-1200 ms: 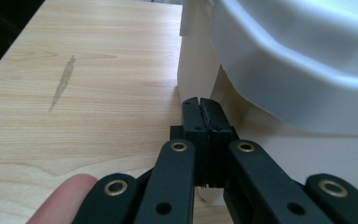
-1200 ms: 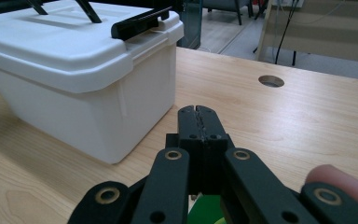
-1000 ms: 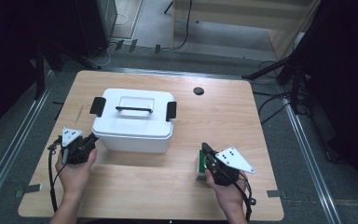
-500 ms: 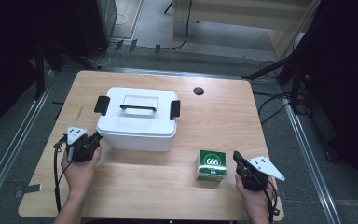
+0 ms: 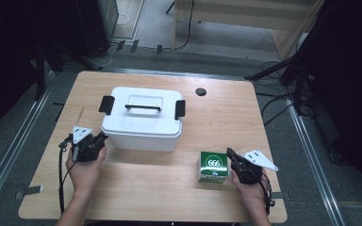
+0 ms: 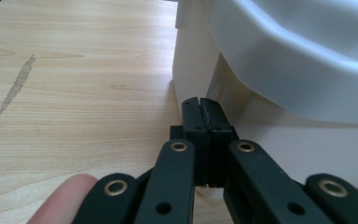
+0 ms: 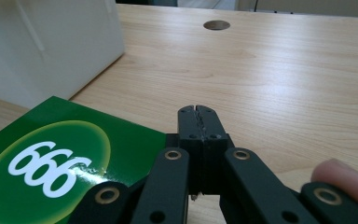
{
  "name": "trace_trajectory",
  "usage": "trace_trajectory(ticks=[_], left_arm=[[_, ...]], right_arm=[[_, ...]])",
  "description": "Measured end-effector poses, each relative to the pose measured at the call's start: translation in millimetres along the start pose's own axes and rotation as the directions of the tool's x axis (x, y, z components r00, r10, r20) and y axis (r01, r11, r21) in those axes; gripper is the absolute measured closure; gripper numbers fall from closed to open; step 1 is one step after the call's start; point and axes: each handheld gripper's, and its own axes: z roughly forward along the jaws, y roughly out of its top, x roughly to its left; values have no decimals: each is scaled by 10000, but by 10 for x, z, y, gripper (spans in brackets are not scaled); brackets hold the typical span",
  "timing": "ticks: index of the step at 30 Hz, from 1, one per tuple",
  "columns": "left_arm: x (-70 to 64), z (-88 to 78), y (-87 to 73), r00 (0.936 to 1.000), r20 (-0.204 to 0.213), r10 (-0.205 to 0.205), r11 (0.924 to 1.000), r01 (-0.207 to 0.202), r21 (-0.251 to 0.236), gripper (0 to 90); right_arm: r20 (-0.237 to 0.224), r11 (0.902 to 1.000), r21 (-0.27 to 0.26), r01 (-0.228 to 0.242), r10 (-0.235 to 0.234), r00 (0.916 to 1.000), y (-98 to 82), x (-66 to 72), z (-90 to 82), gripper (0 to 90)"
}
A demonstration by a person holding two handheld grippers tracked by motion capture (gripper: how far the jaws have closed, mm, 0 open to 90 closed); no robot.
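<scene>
A white lidded box (image 5: 143, 119) with black side latches and a black handle stands left of the table's middle. My left gripper (image 5: 102, 137) is shut with nothing in it, its tip close by the box's near left corner. In the left gripper view the shut jaws (image 6: 199, 100) point at the box's wall (image 6: 284, 56) under the lid's rim. A green carton marked "666" (image 5: 213, 166) lies at the near right. My right gripper (image 5: 229, 153) is shut and empty, just right of the carton. The right gripper view has the shut jaws (image 7: 198, 109) beside the carton's corner (image 7: 51, 168).
The wooden table (image 5: 264, 117) has a round black cable hole (image 5: 201, 91) behind the box, seen too as a hole (image 7: 216, 24) in the right gripper view. Bare wood lies to the right and between box and carton. Dark stands and cables border the table.
My right gripper has moved right and toward the near edge, away from over the green carton, which now lies uncovered on the table. The left gripper has hardly moved.
</scene>
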Motion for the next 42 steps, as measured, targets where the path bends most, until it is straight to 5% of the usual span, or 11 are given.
trace_trajectory(ticks=[10,25,28,33,35,36,37,42], left_arm=[[-20,6,-1,10000,11,5,10000,-5,-5,900],[-35,-35,-48,9999,127,115,9999,-113,-131,900],[-10,-79,-80,9994,293,189,9995,-181,-249,882],[76,-203,-166,9997,67,239,9985,-235,-504,662],[171,-297,-250,9990,1,438,9969,-437,-657,623],[171,-297,-250,9990,1,438,9969,-437,-657,595],[228,-348,-298,9978,48,656,9960,-652,-611,556],[316,-425,-392,9960,-252,860,9952,-871,-455,356]], right_arm=[[-484,9998,-119,-156,150,9987,-67,96,-51,900],[-628,9992,137,-389,397,9972,-170,302,-168,887],[-470,9982,-24,-594,592,9971,-175,323,-210,830],[-389,9992,-70,-405,402,9984,-212,331,-289,721],[-59,9995,-270,-150,149,9999,-185,303,-323,540],[-59,9995,-270,-150,149,9999,-185,303,-323,540],[900,9991,-382,178,-143,9958,-156,296,-340,374],[1268,9973,-602,412,-333,9914,-105,228,-385,219]])
